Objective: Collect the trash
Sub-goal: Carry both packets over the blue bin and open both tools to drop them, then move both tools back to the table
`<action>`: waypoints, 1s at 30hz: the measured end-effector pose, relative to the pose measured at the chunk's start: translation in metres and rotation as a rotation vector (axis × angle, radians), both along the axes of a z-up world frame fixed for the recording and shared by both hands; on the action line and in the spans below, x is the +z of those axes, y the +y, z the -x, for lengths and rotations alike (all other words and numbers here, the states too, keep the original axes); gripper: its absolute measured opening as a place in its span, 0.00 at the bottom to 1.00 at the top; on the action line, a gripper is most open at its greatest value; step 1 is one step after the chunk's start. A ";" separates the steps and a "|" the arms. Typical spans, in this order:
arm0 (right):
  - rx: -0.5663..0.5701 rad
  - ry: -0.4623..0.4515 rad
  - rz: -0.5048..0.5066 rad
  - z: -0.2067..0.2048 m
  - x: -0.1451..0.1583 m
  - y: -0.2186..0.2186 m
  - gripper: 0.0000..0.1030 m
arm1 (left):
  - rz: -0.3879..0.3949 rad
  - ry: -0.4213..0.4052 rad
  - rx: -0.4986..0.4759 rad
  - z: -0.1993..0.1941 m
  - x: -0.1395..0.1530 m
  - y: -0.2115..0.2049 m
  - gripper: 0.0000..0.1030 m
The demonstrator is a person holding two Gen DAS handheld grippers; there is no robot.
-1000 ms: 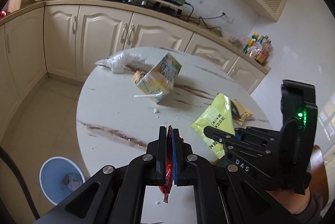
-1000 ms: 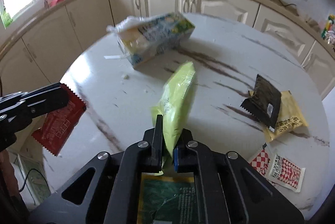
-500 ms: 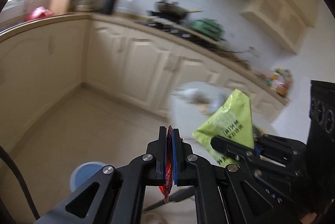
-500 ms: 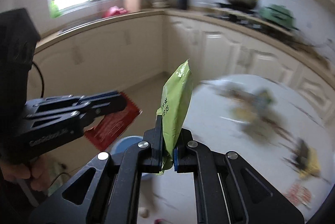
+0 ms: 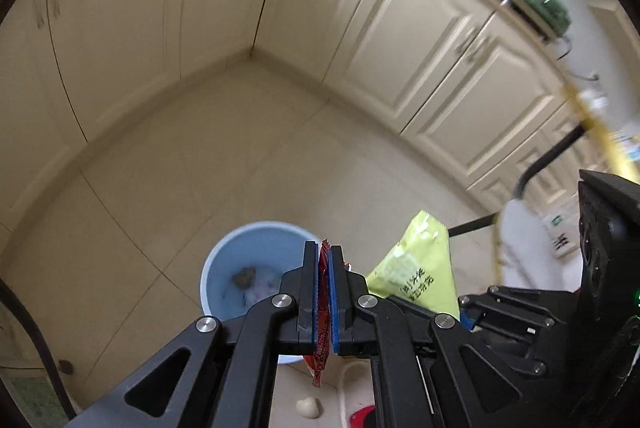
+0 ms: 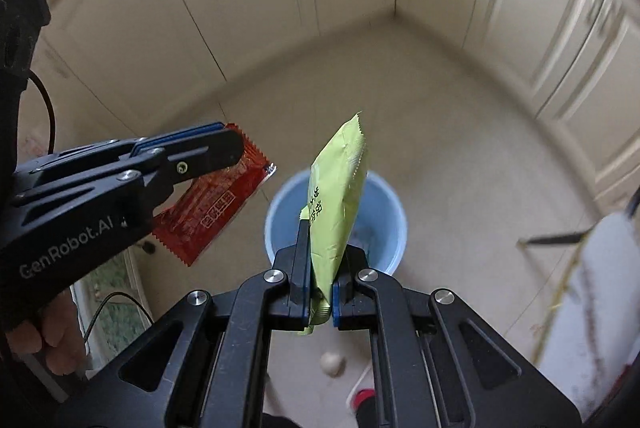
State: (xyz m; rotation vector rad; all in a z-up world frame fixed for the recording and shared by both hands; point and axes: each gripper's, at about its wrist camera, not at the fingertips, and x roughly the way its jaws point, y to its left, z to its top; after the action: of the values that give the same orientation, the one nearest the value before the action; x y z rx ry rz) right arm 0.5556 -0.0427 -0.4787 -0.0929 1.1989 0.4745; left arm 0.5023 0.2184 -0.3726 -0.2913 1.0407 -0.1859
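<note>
My left gripper (image 5: 323, 256) is shut on a red snack wrapper (image 5: 320, 356), seen edge-on between its blue pads. In the right wrist view the same left gripper (image 6: 234, 144) holds that red wrapper (image 6: 212, 208) flat, at the left. My right gripper (image 6: 321, 252) is shut on a light green snack bag (image 6: 338, 188) that stands upright. That green bag (image 5: 416, 264) also shows at the right of the left wrist view. A light blue bin (image 5: 224, 272) stands on the floor below both grippers, with a little trash inside. The blue bin (image 6: 384, 212) sits just behind the green bag.
Cream cabinets (image 5: 400, 40) line the walls around a beige tiled floor (image 5: 180, 156). The white marble table edge (image 6: 600, 288) is at the right. A small pale ball (image 6: 332, 362) lies on the floor near the bin. A hand (image 6: 44, 332) grips the left tool.
Both grippers swung off the table and down toward the floor, each still holding its wrapper. The blue bin now lies right under them and looks much larger.
</note>
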 end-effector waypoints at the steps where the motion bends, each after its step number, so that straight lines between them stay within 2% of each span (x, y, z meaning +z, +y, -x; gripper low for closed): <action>1: -0.008 0.040 0.006 -0.008 -0.021 0.000 0.07 | 0.002 0.020 0.000 -0.007 -0.014 0.000 0.01; 3: -0.035 0.123 -0.001 -0.026 -0.064 -0.004 0.07 | 0.014 0.072 0.003 -0.029 -0.048 0.000 0.01; 7: -0.072 0.237 -0.016 -0.047 -0.127 -0.011 0.07 | 0.015 0.134 -0.002 -0.064 -0.096 0.001 0.01; 9: -0.082 0.273 -0.014 -0.054 -0.148 -0.015 0.09 | 0.002 0.156 0.002 -0.081 -0.116 0.002 0.03; 12: -0.092 0.332 -0.013 -0.062 -0.175 -0.018 0.16 | -0.022 0.198 0.023 -0.097 -0.147 0.003 0.08; 14: -0.096 0.345 -0.029 -0.065 -0.184 -0.021 0.22 | -0.024 0.225 0.035 -0.104 -0.161 -0.002 0.14; 15: -0.101 0.350 -0.038 -0.066 -0.186 -0.022 0.27 | -0.024 0.236 0.046 -0.107 -0.163 -0.001 0.21; 18: -0.108 0.352 -0.055 -0.063 -0.187 -0.025 0.39 | -0.030 0.240 0.067 -0.108 -0.159 -0.002 0.24; 19: -0.112 0.344 -0.053 -0.062 -0.185 -0.026 0.47 | -0.032 0.241 0.075 -0.099 -0.151 0.000 0.24; 20: -0.115 0.337 -0.061 -0.061 -0.181 -0.027 0.49 | -0.035 0.240 0.082 -0.094 -0.145 -0.001 0.24; 22: -0.129 0.318 -0.063 -0.059 -0.171 -0.025 0.51 | -0.041 0.221 0.094 -0.085 -0.130 0.001 0.25; 23: -0.133 0.307 -0.071 -0.057 -0.163 -0.026 0.51 | -0.052 0.211 0.107 -0.083 -0.122 0.001 0.29; 26: -0.133 0.260 -0.059 -0.048 -0.136 -0.025 0.60 | -0.054 0.170 0.140 -0.066 -0.089 0.001 0.39; 30: -0.113 0.199 -0.064 -0.036 -0.091 -0.014 0.61 | -0.069 0.102 0.186 -0.041 -0.036 0.004 0.47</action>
State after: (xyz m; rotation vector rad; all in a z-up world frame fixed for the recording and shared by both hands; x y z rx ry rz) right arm 0.5920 -0.0563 -0.5693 0.0780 1.3746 0.4294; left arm 0.5430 0.2228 -0.4081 -0.3359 1.1118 0.0323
